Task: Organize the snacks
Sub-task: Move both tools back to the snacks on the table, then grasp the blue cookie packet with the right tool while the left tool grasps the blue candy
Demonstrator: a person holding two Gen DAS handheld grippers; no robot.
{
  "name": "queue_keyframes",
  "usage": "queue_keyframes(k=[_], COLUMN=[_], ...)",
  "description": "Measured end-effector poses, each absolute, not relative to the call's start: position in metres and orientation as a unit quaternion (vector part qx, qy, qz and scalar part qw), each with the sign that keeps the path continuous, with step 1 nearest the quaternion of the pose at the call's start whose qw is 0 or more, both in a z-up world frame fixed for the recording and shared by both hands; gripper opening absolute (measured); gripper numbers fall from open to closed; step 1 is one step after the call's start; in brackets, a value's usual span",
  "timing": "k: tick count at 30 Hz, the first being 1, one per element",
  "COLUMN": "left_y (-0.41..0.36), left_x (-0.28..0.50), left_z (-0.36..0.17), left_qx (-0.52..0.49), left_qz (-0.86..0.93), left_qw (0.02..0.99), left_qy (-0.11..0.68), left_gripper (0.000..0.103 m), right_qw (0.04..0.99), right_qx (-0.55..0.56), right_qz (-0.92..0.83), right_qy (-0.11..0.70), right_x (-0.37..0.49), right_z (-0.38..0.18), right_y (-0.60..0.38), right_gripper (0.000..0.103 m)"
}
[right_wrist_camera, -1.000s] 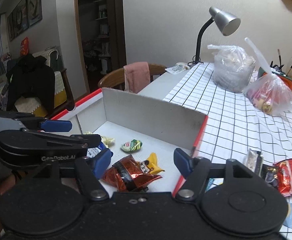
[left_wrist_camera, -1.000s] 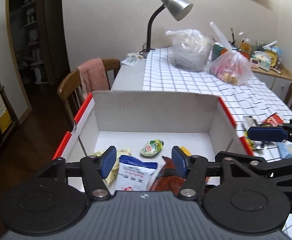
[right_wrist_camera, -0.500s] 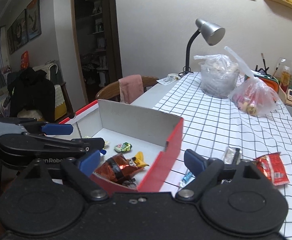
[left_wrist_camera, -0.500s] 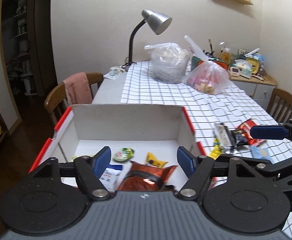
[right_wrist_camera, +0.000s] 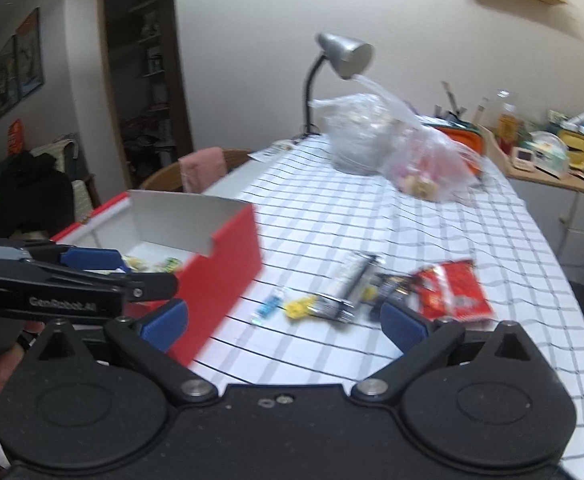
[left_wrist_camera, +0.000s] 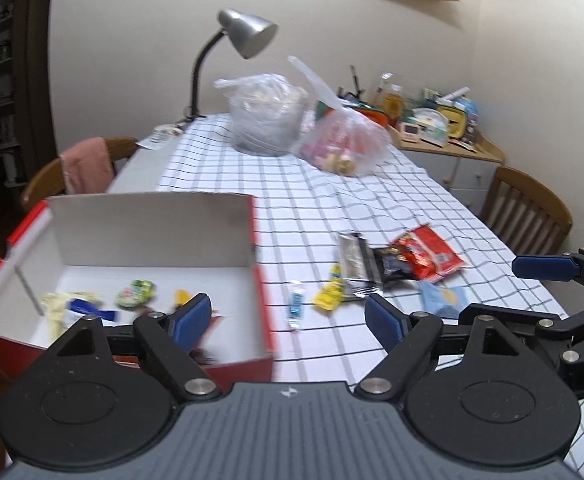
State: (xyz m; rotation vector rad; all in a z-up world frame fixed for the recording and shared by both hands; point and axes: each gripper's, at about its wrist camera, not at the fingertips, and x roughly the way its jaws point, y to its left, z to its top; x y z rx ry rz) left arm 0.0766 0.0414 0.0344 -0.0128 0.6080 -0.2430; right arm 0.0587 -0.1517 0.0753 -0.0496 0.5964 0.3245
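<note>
A red cardboard box (left_wrist_camera: 259, 288) with a white inside sits at the table's left edge and holds several snacks, among them a green-wrapped one (left_wrist_camera: 135, 293). It also shows in the right wrist view (right_wrist_camera: 227, 256). Loose snacks lie on the checked cloth to its right: a red packet (left_wrist_camera: 428, 254), a silver-black packet (left_wrist_camera: 356, 262), a yellow packet (left_wrist_camera: 330, 294), a small blue sachet (left_wrist_camera: 296, 308) and a light blue packet (left_wrist_camera: 442, 298). My left gripper (left_wrist_camera: 287, 320) is open and empty, above the box's right wall. My right gripper (right_wrist_camera: 281, 322) is open and empty, near the loose snacks (right_wrist_camera: 452, 294).
Two clear plastic bags (left_wrist_camera: 265, 114) (left_wrist_camera: 346, 142) and a silver desk lamp (left_wrist_camera: 245, 32) stand at the table's far end. Wooden chairs stand at the left (left_wrist_camera: 51, 178) and right (left_wrist_camera: 530, 210). A cluttered sideboard (left_wrist_camera: 440, 136) is at the back right.
Both grippers have swung right, from over the box towards the loose snacks on the cloth. Both stay open and empty.
</note>
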Motion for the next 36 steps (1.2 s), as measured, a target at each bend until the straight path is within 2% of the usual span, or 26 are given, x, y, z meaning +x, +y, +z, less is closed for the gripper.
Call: queue_keyframes(k=[17, 26, 36], left_y=[-0.046, -0.053, -0.065], left_x=[0.125, 0.166, 0.178], left_z=[-0.003, -0.016, -0.026], left_qx=[0.02, 0.035, 0.06], left_qz=[-0.131, -0.091, -0.087], left_qw=[0.931, 0.921, 0.905], left_qy=[0.34, 0.376, 0.411], left_gripper=[0.084, 0.084, 0.084], right_qw=[0.934, 0.918, 0.886], right_qx=[-0.053, -0.098, -0.169], right_qz=[0.1, 0.13, 0.216], right_qy=[0.338, 0.36, 0.374], right_x=[0.075, 0.109, 0.165], right_z=[0.033, 0.006, -0.021], right_y=[-0.252, -0.258, -0.25], right_gripper=[0.103, 0.103, 0.096])
